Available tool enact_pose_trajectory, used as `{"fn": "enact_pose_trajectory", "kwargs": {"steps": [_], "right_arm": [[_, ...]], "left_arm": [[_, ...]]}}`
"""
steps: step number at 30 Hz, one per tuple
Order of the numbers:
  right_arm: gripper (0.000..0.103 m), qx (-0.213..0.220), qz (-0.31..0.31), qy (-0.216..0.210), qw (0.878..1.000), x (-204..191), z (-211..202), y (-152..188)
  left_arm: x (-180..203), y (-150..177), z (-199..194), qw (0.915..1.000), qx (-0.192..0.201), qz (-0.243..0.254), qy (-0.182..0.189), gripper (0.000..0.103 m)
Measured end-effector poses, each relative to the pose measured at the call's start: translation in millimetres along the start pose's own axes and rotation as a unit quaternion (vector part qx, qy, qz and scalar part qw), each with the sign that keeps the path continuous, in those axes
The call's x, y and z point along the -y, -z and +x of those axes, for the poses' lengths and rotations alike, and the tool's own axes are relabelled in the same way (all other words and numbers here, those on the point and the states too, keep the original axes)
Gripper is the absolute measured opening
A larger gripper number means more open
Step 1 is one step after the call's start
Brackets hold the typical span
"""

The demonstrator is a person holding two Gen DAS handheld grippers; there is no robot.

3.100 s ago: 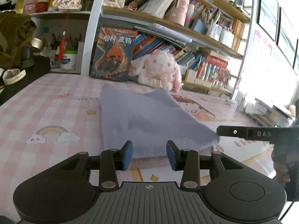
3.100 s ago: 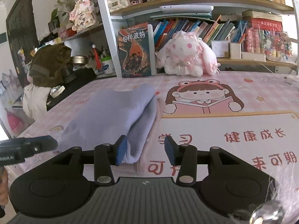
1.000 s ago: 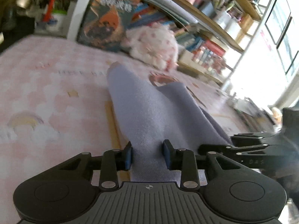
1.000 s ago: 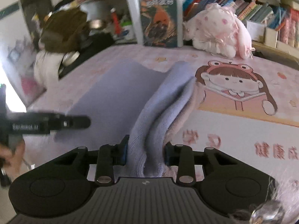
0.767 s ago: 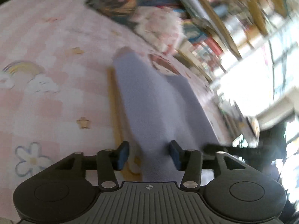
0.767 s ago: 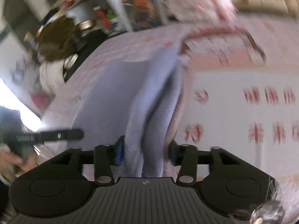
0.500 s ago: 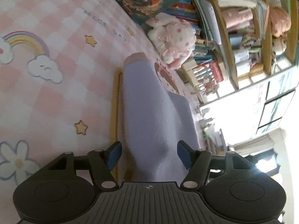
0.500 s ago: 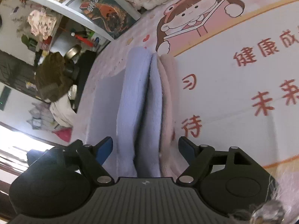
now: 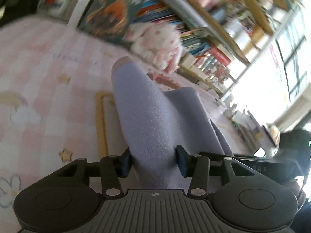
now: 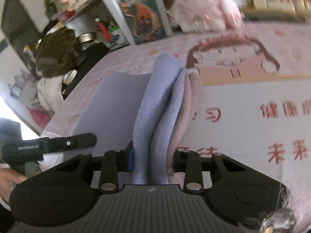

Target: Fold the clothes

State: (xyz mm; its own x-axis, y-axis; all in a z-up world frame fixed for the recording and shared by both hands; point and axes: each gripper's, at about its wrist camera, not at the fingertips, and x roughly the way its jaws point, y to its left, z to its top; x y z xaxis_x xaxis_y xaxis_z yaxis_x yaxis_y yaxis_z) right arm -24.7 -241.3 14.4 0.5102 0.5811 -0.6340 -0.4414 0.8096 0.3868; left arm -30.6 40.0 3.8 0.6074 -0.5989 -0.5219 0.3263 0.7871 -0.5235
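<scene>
A: On the pink printed mat (image 9: 38, 89), in the left wrist view, the lavender garment (image 9: 151, 120) is lying in a long folded bundle running away from the camera. The left gripper (image 9: 153, 162) is reaching around its near end; its blue pads are sitting at either side of the cloth, but the picture is blurring, so I cannot tell whether they are pinching it or just flanking it.

B: And how far along is the folding looking?

A: Several layers are already lying stacked, so some folds are standing; whether another fold is coming or this bundle is finished, the view is not settling.

B: In the right wrist view, the same garment (image 10: 159, 104) is showing lavender layers with a pink layer beside them. The right gripper (image 10: 151, 159) is straddling that end, the cloth filling the gap; clenched or slack, I cannot tell.

A: Anything crowding it?

B: The plush rabbit (image 10: 204, 7) and the big book (image 10: 143, 15) are standing well back by the bookshelf (image 9: 223, 25); a brown bag (image 10: 56, 52) is sitting off the mat. Nothing is blocking the cloth.
</scene>
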Motion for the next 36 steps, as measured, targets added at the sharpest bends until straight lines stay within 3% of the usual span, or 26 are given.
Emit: {"fn": "enact_pose_trajectory", "kwargs": {"steps": [6, 20, 36], "right_arm": [[0.030, 0.014, 0.001, -0.003, 1.000, 2, -6, 9], [0.030, 0.038, -0.013, -0.002, 0.999, -5, -24, 8], [0.030, 0.038, -0.021, -0.008, 0.999, -10, -13, -9]], "left_arm": [[11, 1, -7, 0.9997, 0.000, 0.023, 0.002, 0.045], [15, -2, -12, 0.9998, 0.012, 0.008, 0.014, 0.045], [3, -16, -12, 0.9997, 0.023, -0.003, 0.009, 0.045]]}}
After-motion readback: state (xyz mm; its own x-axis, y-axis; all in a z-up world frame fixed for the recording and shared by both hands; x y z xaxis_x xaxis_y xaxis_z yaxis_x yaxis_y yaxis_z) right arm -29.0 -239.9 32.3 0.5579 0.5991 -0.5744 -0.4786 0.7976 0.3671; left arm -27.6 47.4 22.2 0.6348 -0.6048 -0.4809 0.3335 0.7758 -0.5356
